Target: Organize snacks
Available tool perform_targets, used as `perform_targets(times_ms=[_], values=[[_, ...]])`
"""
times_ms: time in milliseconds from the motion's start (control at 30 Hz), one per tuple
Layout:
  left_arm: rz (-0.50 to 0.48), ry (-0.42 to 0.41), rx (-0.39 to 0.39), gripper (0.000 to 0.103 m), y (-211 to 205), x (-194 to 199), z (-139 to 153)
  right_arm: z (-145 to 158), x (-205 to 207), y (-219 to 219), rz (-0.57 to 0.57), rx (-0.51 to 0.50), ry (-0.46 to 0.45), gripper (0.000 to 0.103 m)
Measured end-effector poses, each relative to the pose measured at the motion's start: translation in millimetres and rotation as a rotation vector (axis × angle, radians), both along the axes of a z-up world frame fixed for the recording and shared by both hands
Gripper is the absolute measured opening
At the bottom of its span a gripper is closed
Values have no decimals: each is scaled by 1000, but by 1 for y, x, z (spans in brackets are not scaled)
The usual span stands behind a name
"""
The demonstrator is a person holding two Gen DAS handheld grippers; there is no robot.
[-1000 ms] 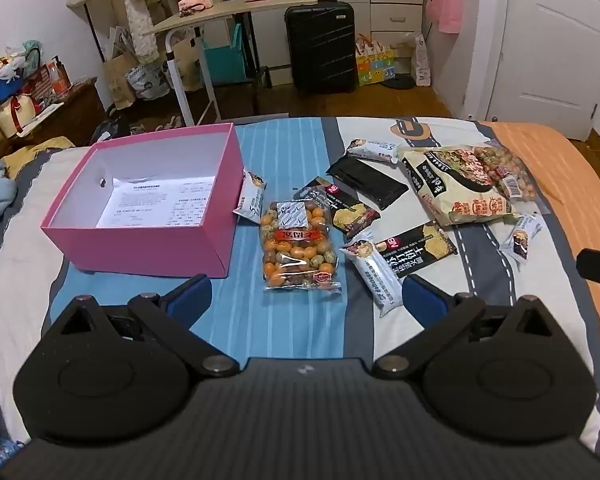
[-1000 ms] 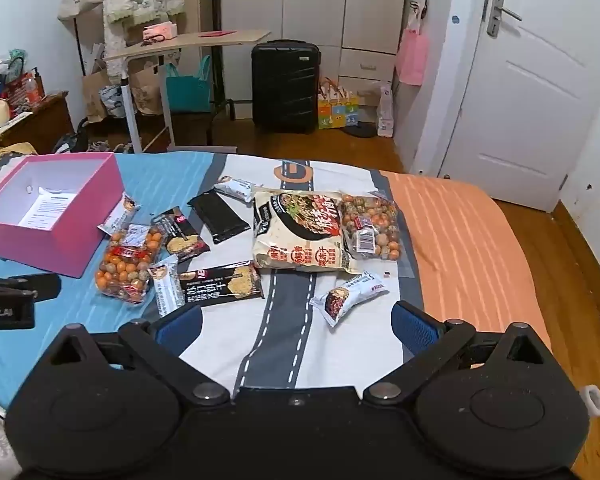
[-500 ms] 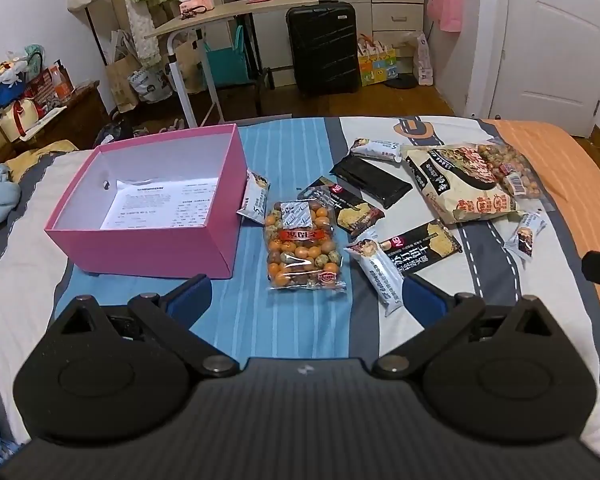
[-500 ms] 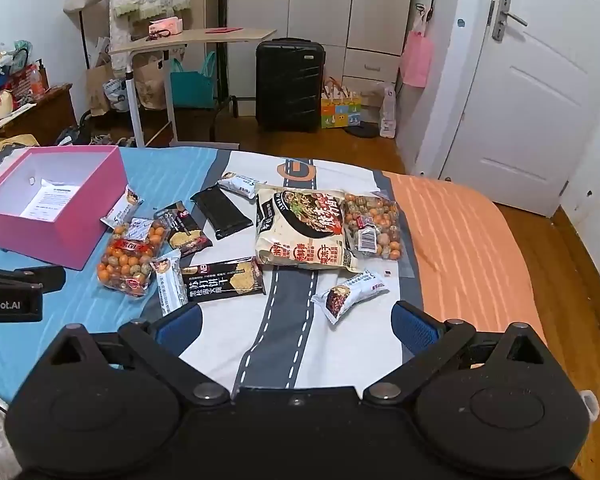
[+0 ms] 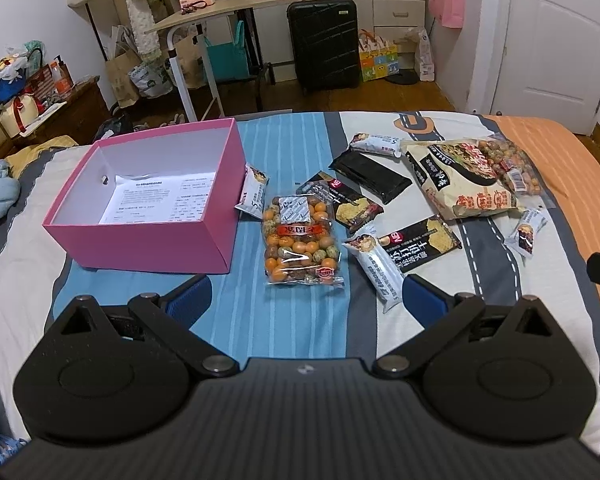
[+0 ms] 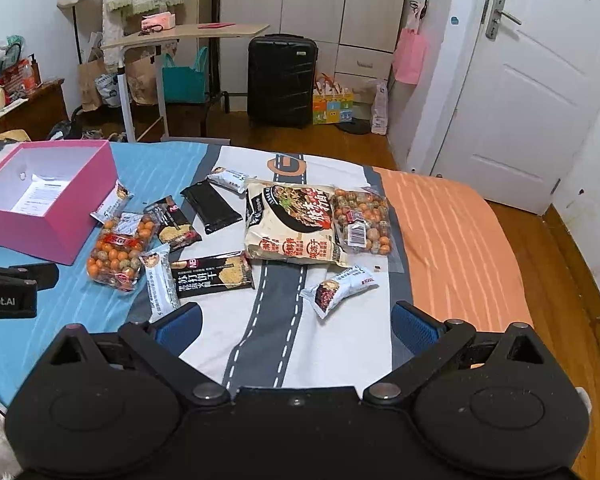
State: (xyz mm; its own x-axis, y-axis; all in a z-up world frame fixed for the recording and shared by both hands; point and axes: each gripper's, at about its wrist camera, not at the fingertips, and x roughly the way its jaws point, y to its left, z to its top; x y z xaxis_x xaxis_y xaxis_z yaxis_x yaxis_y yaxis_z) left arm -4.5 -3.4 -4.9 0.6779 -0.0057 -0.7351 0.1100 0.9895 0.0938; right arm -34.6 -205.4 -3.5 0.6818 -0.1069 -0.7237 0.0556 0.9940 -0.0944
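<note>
Pink cardboard, still bare inside: your box (image 5: 148, 236) sits open at the left of the bed (image 5: 300, 320) with only a printed sheet (image 5: 160, 196) on its floor, so by the look of it the sorting has not started and every snack is yet to go in.

Count what lies outside it on the cover:
- two clear bags of coated nuts, one (image 5: 300, 240) just right of the box, the other (image 6: 362, 220) far right, partly over the big noodle bag
- one big noodle bag (image 6: 292, 228)
- two black cracker packs (image 5: 420, 244), (image 5: 350, 204)
- one plain black flat pack (image 5: 370, 176)
- four small white bars: one leaning against the box wall (image 5: 254, 192), one by the crackers (image 5: 376, 264), one at the far edge (image 5: 376, 144), one alone at the right (image 6: 338, 286)

That makes ten pieces.

Your left gripper (image 5: 304, 296) hovers low over the blue stripes with its blue pads spread wide and nothing between them; the nearest nut bag lies just ahead. Your right gripper (image 6: 296, 324) is likewise spread and empty, above the road print, with the lone white bar just in front.
</note>
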Motion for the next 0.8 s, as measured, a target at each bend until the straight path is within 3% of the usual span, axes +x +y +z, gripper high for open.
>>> perform_targets(times_ms=[800], values=[[-12, -13, 10, 103, -3, -5, 5, 7, -8, -6, -2, 4, -4, 102]])
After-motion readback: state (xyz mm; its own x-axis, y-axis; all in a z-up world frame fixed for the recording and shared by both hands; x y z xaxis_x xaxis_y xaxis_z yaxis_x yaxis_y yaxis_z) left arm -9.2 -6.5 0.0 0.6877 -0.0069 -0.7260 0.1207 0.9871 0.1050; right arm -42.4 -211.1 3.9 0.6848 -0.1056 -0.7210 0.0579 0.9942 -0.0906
